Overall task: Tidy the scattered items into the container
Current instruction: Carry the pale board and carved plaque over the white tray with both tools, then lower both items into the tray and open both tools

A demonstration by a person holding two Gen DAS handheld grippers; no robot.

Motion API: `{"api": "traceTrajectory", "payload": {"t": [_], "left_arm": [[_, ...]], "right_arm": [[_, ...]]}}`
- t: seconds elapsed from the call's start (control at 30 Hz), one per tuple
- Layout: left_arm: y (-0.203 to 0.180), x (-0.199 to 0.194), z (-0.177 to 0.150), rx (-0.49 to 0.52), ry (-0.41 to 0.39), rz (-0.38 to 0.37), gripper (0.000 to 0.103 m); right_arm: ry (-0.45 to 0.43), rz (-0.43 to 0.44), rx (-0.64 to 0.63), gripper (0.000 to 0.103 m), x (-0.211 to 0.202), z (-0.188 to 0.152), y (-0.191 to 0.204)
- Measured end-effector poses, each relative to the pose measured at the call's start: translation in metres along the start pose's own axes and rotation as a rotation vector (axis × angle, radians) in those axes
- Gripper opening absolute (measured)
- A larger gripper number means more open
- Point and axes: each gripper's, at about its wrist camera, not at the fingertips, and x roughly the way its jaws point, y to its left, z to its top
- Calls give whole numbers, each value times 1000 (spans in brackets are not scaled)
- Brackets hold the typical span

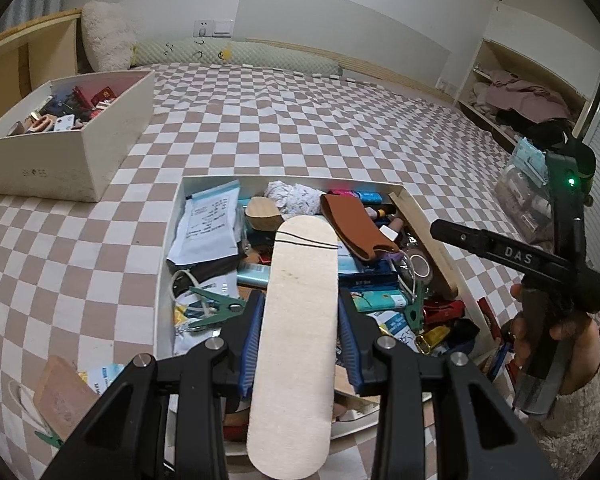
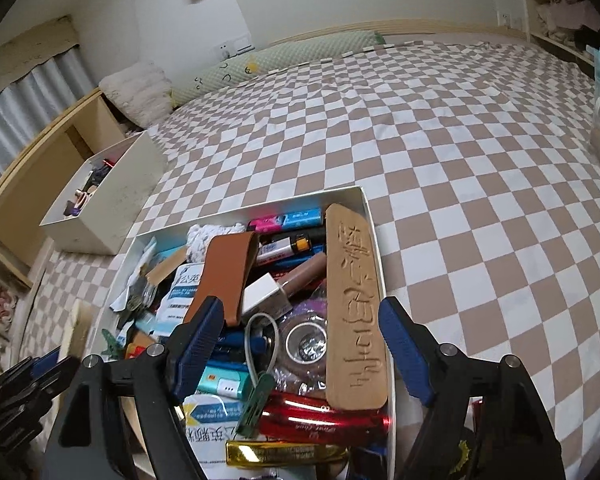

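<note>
Two hand-held grippers | left [image 1: 298,320] clamps pale wooden board [image 1: 296,320], hiding tray [image 1: 168,248] clutter | right [image 2: 300,344] gapes empty.

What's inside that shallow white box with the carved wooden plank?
The shallow white box holds a carved wooden plank, brown leather sleeve, lighters, green clips, packets. Its bottom is hidden beneath the pile.

On the black bar of your right gripper [image 1: 504,254], seen to the right of your left gripper, you can read the raised letters "DAS". Just ahead of your right gripper, the wooden plaque [image 2: 355,308] carries carved Chinese characters; the small print on the packets is too blurred to read
</note>
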Motion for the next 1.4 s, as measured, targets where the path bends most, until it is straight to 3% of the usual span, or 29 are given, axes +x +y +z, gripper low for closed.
{"api": "traceTrajectory", "payload": {"t": [0.43, 0.67, 0.93, 1.3, 1.33, 1.4], "left_arm": [[-25, 40, 31, -77, 47, -95, 35], [-58, 64, 57, -46, 58, -118, 35], [-66, 101, 80, -13, 133, -85, 35], [-13, 121, 82, -64, 169, 75, 36], [-11, 121, 82, -62, 168, 72, 38], [-11, 116, 80, -60, 152, 40, 74]], "right_arm": [[1, 26, -31, 80, -31, -16, -4], [21, 4, -61, 80, -39, -32, -6], [16, 9, -52, 80, -42, -35, -12], [19, 15, -53, 80, -39, -33, -11], [19, 15, -53, 80, -38, -33, -11], [18, 14, -53, 80, -38, -33, -10]]}}
